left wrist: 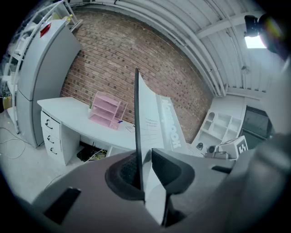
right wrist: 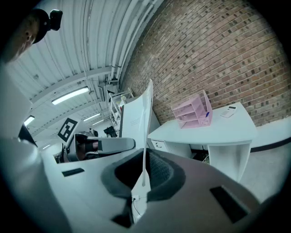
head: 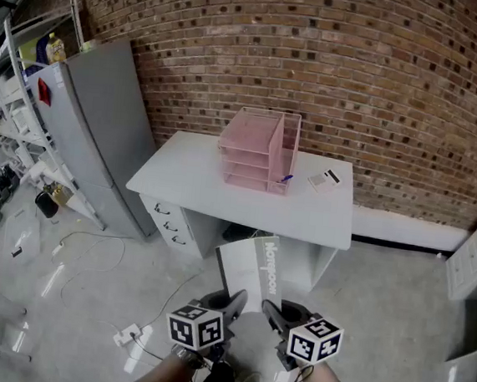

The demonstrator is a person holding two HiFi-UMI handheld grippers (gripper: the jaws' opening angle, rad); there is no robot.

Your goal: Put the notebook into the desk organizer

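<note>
— At the left of the head view, what is seen by the desk?

— A tall grey cabinet (head: 93,130) is seen just beside the desk (head: 180,187), with both set against the brick wall. The pink desk organizer (head: 259,150) is placed toward the back of the desk top. A calculator (head: 325,180) lies to its right, apart from it.

— And where is the notebook found?

— The notebook (head: 252,271) is held up in the air in front of the desk, well apart from the organizer. Its near edge is gripped at the left corner by the left gripper (head: 233,300), whose jaws are drawn narrow onto cover and pages. The right corner is pinched by the right gripper (head: 275,310), whose jaws are nearly together on a thin white edge.

— Which step is judged to be in hand?

— The carrying step. The notebook is lifted and shared between both grips, but nothing has been delivered yet, and the organizer is not reached.

— What is called for next?

— The gap to the desk has to be closed. The notebook has to be brought above the organizer's rim and stood on edge. It is probably best lined up with the upright compartment at the organizer's right side. One grip may need to be let go so that the notebook can be lowered in.
</note>
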